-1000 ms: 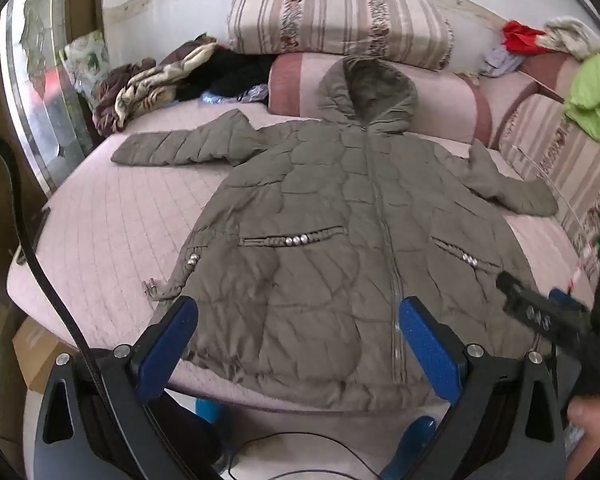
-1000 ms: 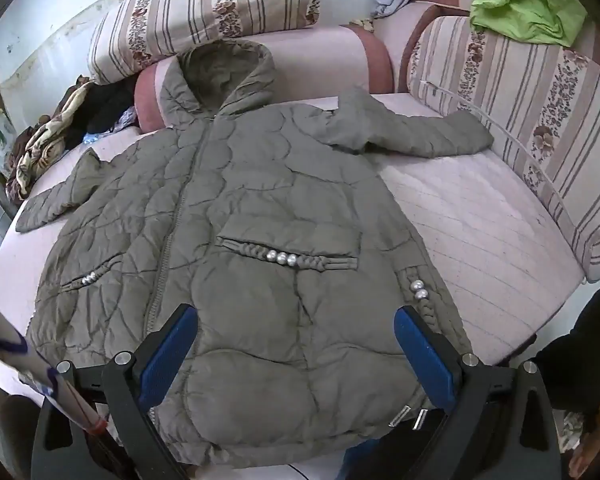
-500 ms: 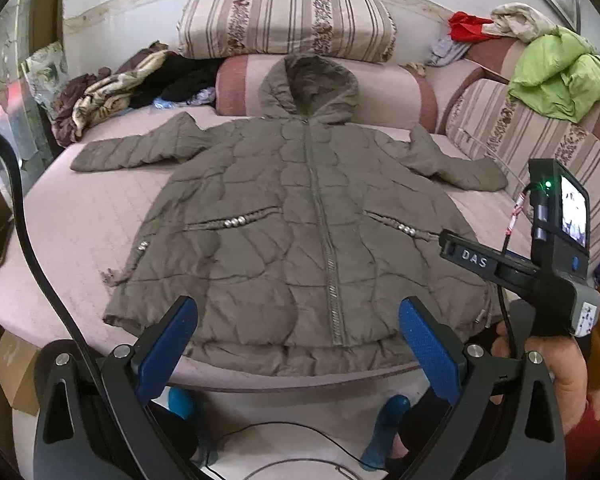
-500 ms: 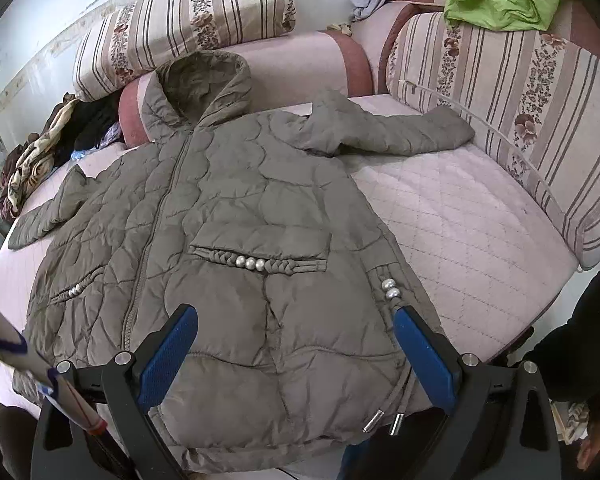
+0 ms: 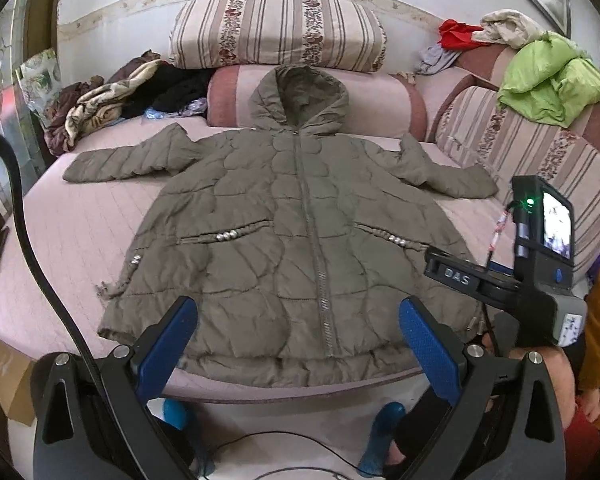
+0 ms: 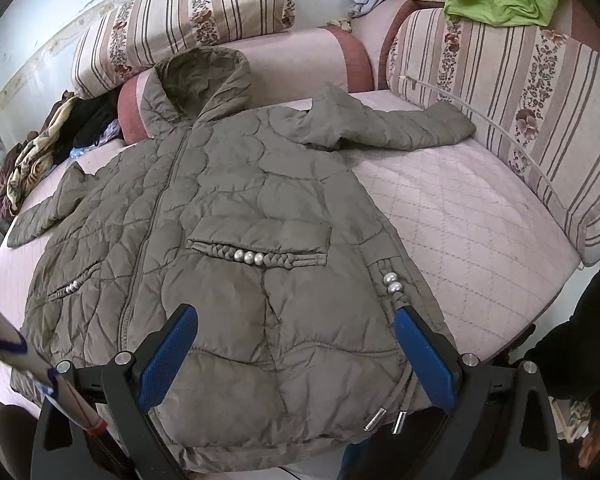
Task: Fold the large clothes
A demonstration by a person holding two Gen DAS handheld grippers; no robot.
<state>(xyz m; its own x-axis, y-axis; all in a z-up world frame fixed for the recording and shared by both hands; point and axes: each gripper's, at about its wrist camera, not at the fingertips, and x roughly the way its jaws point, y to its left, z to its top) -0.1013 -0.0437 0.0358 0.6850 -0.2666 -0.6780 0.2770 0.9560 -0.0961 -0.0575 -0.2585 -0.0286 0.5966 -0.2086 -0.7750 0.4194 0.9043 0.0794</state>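
An olive quilted hooded coat (image 5: 296, 232) lies flat and zipped on the pink quilted bed (image 5: 72, 240), hood against the cushions, both sleeves spread out. It also shows in the right wrist view (image 6: 236, 240). My left gripper (image 5: 298, 340) is open and empty, held off the bed just short of the coat's hem. My right gripper (image 6: 296, 344) is open and empty above the coat's lower right part, near the hem cords (image 6: 388, 416). The right gripper's body (image 5: 540, 280) shows at the right of the left wrist view.
Striped cushions (image 5: 276, 28) line the back and right side (image 6: 540, 92). A pile of clothes (image 5: 112, 100) lies at the back left, and a green garment (image 5: 552, 76) and a red one (image 5: 456, 36) lie at the back right. A cardboard box (image 5: 8, 384) stands on the floor at left.
The left gripper has swung right and pulled back, so the coat now sits centred and smaller in its view. The right gripper has moved closer over the coat's lower right part.
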